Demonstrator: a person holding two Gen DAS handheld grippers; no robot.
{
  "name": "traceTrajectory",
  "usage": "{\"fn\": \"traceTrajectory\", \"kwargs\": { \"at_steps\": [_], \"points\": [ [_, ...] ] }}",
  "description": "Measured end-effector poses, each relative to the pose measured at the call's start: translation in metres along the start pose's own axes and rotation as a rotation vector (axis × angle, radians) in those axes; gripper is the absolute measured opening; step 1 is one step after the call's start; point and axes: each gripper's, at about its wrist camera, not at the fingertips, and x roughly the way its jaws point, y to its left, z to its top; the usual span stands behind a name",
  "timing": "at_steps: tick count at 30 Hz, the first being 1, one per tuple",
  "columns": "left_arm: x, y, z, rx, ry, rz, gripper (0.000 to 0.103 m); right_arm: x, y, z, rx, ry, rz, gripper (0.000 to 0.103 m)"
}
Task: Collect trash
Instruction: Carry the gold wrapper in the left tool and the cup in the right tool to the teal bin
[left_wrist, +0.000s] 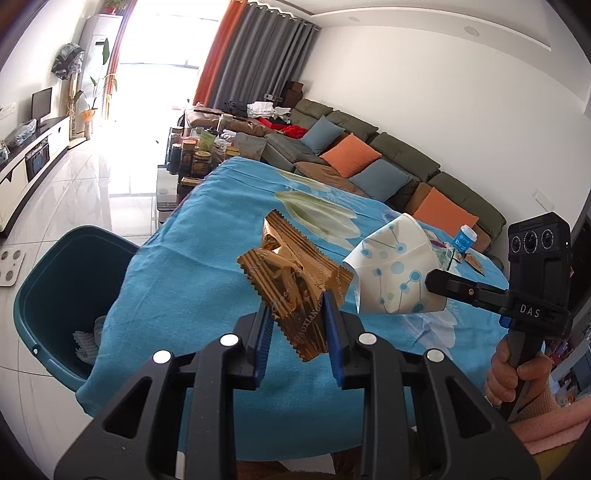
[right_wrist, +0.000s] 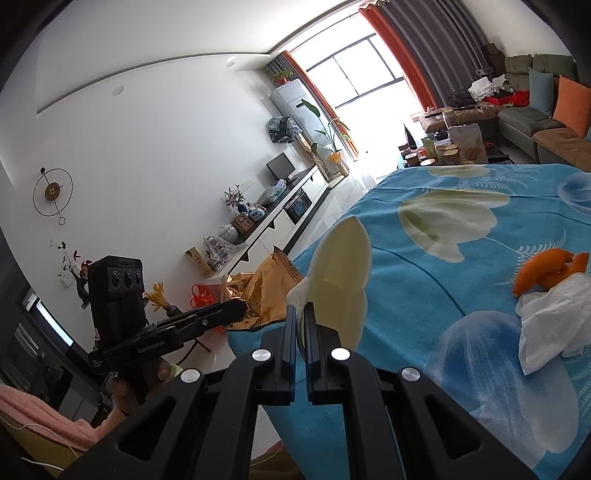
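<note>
Both claws are loaded at once, which suits a sweep of the worktop before a single trip to the bin. The left claw (left_wrist: 297, 325) is clenched on a gold snack wrapper (left_wrist: 295, 284), pinching its lower edge so the crumpled foil stands clear above the blue flowered cloth (left_wrist: 207, 258) rather than dragging on it. The right claw (right_wrist: 301, 321) is clamped on a flattened paper cup (right_wrist: 338, 284); from the left wrist view the same cup (left_wrist: 395, 273) shows white with blue dots, gripped by its rim and lifted off the cloth, just right of the wrapper.

The teal bin (left_wrist: 55, 295) stands on the floor at the near left, just beside the worktop's edge and below it, already holding some pale scraps. That placement probably explains the grips: each piece is held by one edge, so opening the jaws over the bin should let it fall freely.

More trash lies on the cloth: an orange peel (right_wrist: 546, 273) touching a crumpled white tissue (right_wrist: 554, 325) toward the right, and a small blue-labelled pot (left_wrist: 466, 238) with scraps near it at the far right. The job looks partly done, the likely next move being a swing left to the bin.
</note>
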Motion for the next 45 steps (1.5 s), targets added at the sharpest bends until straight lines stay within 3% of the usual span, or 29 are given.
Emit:
{"fn": "traceTrajectory", "kwargs": {
  "at_steps": [45],
  "points": [
    [-0.054,0.047,-0.005,-0.104,-0.079,0.152,0.027,0.062,0.034,0.016,-0.059,0.096,0.112,0.003]
  ]
}}
